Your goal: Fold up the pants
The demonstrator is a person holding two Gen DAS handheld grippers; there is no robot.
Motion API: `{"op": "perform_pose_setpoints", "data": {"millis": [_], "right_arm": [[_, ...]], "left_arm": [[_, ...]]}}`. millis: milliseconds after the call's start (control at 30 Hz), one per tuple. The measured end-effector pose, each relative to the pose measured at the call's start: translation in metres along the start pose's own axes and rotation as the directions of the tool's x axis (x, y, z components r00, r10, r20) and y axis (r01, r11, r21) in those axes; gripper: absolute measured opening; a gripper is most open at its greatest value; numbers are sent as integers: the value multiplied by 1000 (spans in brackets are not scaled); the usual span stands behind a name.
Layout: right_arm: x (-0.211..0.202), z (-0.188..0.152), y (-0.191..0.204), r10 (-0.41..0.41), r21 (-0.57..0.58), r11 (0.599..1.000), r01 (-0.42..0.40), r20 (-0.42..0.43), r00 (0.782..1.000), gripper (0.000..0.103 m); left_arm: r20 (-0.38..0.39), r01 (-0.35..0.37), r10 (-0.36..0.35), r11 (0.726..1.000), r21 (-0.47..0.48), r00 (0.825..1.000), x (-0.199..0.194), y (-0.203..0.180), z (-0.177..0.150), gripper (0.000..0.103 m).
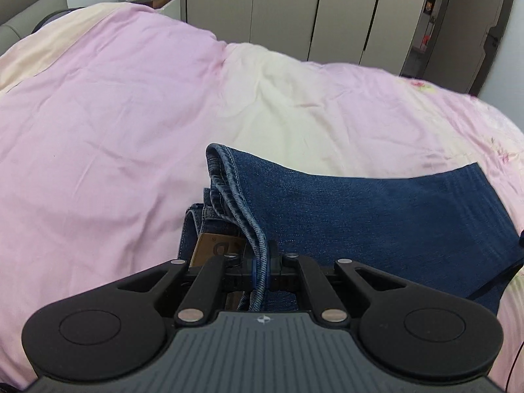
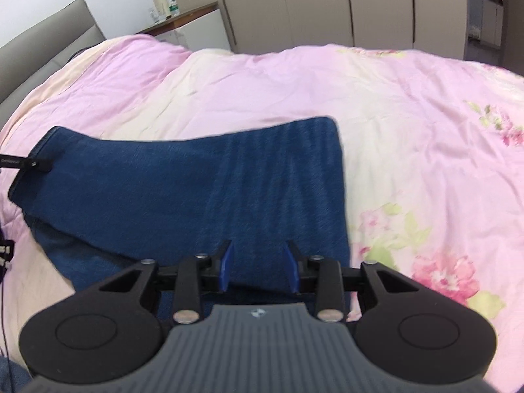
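Dark blue denim pants (image 1: 360, 209) lie folded on the pink bed cover (image 1: 98, 114). My left gripper (image 1: 261, 268) is shut on the pants' stitched hem edge at the left end and holds it raised, with a brown waist label (image 1: 216, 245) showing beneath. In the right wrist view the pants (image 2: 196, 190) spread flat ahead. My right gripper (image 2: 258, 267) is open, its blue pads (image 2: 226, 267) just above the near edge of the fabric, holding nothing. The left gripper's fingertip (image 2: 36, 163) shows at the pants' far left corner.
The bed cover (image 2: 409, 131) has cream panels and a pink flower print at the right. Grey wardrobe doors (image 1: 294, 9) stand behind the bed. A nightstand (image 2: 190, 19) with bottles and a grey headboard (image 2: 42, 32) are at the far left.
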State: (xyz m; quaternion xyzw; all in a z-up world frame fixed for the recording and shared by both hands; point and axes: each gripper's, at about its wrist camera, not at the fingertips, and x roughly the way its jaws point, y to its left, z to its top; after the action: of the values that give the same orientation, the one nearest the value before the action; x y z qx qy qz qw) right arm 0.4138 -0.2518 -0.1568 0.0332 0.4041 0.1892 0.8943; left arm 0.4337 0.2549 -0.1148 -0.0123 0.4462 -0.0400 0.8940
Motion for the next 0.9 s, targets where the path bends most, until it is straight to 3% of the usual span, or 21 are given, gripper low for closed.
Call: {"op": "perform_pose_setpoints", "data": {"millis": [133, 200, 367, 500, 600, 633, 767, 900], "right_arm": [[14, 12, -10, -44, 29, 999, 44, 7, 999, 30], [32, 11, -15, -94, 28, 995, 96, -52, 994, 29], [74, -10, -24, -93, 8, 995, 95, -151, 984, 26], [68, -1, -25, -86, 6, 996, 88, -171, 982, 25], [30, 4, -22, -65, -11, 998, 65, -75, 995, 30], [18, 2, -19, -68, -36, 997, 66, -55, 996, 41], [-8, -28, -5, -160, -177, 972, 151, -35, 987, 45], [-17, -50, -3, -139, -188, 972, 138, 7, 990, 41]], "left_arm": [[-39, -38, 38, 999, 10, 998, 29, -1, -7, 6], [-49, -33, 32, 999, -18, 998, 41, 3, -13, 6], [-55, -42, 42, 999, -5, 998, 51, 3, -23, 8], [-57, -76, 76, 997, 9, 995, 39, -1, -19, 14], [-35, -112, 113, 994, 19, 993, 20, 0, -21, 32], [-24, -125, 125, 992, 21, 992, 12, 1, -22, 39], [65, -169, 166, 985, 42, 984, -26, -4, -32, 40], [118, -137, 133, 990, 23, 984, -51, -14, -25, 37]]}}
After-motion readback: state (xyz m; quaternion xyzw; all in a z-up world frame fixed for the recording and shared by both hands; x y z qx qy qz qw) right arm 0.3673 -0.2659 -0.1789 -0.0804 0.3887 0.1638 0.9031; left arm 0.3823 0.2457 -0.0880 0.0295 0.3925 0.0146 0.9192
